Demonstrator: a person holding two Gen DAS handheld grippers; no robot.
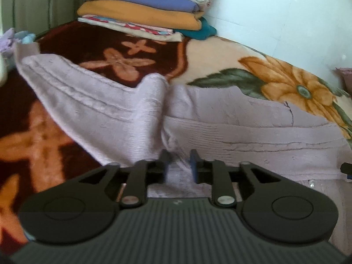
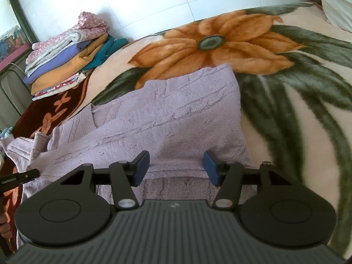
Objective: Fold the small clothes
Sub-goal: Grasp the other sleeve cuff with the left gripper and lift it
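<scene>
Left gripper (image 1: 179, 165) pinching lilac sweater (image 1: 242, 127) (left view only), right gripper (image 2: 177, 168) agape over it

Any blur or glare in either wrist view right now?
Left wrist: motion blur smears the blanket and lilac sweater at left; wall bright, washed out. Right wrist: sharp, sweater knit crisp; wall blown out. Both show fisheye bending at the edges.

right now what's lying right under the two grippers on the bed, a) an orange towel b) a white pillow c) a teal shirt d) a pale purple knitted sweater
d, the pale purple sweater lies spread on the flower blanket beneath both grippers; the orange and teal pieces sit folded in the pile of clothes by the wall.
</scene>
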